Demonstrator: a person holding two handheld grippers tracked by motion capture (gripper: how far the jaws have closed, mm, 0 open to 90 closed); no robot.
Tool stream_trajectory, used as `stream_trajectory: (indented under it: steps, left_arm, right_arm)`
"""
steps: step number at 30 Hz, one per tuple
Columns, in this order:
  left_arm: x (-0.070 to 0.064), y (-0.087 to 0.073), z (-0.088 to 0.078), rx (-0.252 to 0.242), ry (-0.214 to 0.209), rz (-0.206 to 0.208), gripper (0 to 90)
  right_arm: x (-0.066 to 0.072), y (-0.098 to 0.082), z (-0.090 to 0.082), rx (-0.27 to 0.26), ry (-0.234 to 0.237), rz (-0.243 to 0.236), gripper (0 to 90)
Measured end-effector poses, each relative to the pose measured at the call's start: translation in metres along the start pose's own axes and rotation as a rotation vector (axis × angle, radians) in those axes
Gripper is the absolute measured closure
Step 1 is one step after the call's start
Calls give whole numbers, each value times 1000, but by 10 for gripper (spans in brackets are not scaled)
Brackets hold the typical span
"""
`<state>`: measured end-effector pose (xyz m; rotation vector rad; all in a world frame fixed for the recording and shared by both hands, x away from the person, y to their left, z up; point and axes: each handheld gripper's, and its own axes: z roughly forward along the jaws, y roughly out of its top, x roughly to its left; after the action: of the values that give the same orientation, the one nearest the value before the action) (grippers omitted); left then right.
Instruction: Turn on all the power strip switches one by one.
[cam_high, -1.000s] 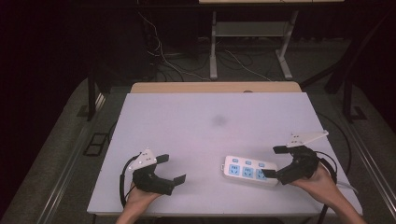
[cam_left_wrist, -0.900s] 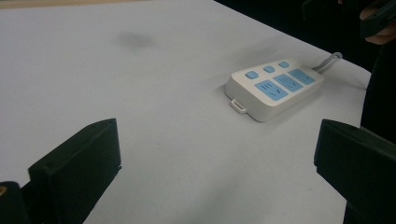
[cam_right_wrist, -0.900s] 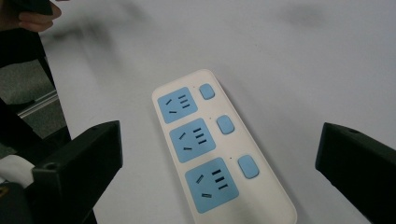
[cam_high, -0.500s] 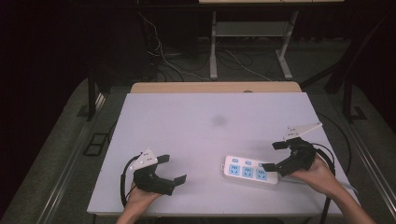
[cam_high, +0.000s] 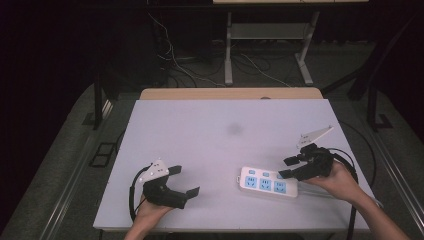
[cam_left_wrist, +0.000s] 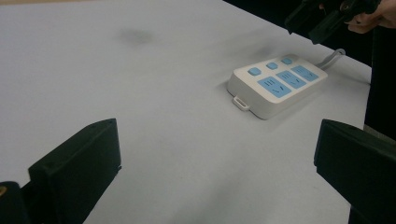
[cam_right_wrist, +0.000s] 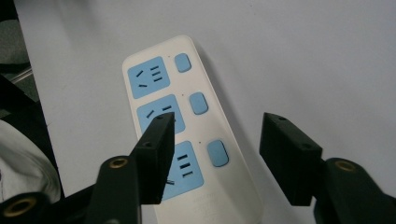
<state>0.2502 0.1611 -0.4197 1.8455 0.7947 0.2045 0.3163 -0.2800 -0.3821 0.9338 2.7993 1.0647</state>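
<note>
Strip (cam_high: 267, 182) lies flat on the surface (cam_high: 210, 135), near the front edge on your right side, its three blue sockets and three blue buttons facing up and its cord running off to the right. Your right tool (cam_high: 292, 167) hangs just over the strip's right end with its jaws about half apart; they have just been closing, and no pad presses on the strip yet.

The main risk is a bad bite. One jaw stands over the middle socket and the other out past the button-side edge over bare surface, so if you close from here you may pinch only one edge, and the smooth casing could skid or swing round on its cord. Coming down too steeply could also drive a jaw tip onto a button and flip a switch. Your left tool (cam_high: 182, 181) rests well apart at the front left, jaws wide and empty, so nothing steadies the strip against a shove.

The right gripper view gives you what the high view cannot: exactly which socket (cam_right_wrist: 161, 114) the jaw covers and how the buttons sit beside it. The left gripper view adds the small hanging tab (cam_left_wrist: 241, 103) on the strip's near end.
</note>
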Motion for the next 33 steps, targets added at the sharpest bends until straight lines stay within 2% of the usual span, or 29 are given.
stream_trajectory:
  steps: [6,14,20,21,22,26,29,33]
  left_arm:
    - [0,0,0,-6,8,-1,0]
    - [1,0,-1,-6,7,-2,0]
    - [0,0,-1,-7,6,-3,0]
    - [0,0,-1,-7,6,-3,0]
    - [0,0,0,-6,6,-3,0]
    - [0,0,0,-6,6,-3,0]
    - [0,0,0,-3,5,-2,0]
    - [0,0,0,-4,7,0,0]
  right_arm:
    - [-3,0,4,25,20,9,557]
    - [-8,1,7,43,49,35,594]
    - [-9,0,9,52,59,42,735]
    - [-9,0,9,52,59,42,735]
    - [-10,0,10,57,58,37,784]
    - [-9,0,12,55,57,13,861]
    - [-8,-1,14,57,50,-1,897]
    - [-8,-2,19,73,52,-10,900]
